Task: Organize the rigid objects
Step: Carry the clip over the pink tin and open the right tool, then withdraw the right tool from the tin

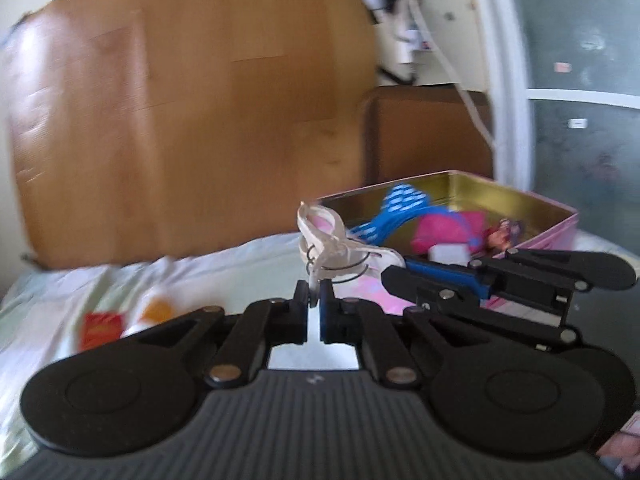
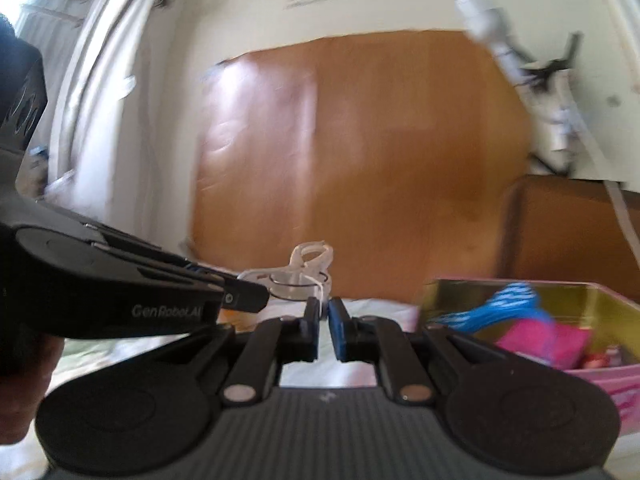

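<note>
Mid-transfer: left gripper and right gripper both pinch the clear plastic spring clip, lifted above the bedsheet. Next, probably carry it over the pink tin rim and let go.

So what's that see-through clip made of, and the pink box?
The clip looks like clear, glossy plastic with a thin wire spring: light passes through it. The box seems to be tin: shiny gold, mirror-like inner walls, printed pink outside. Blur leaves both uncertain.
</note>
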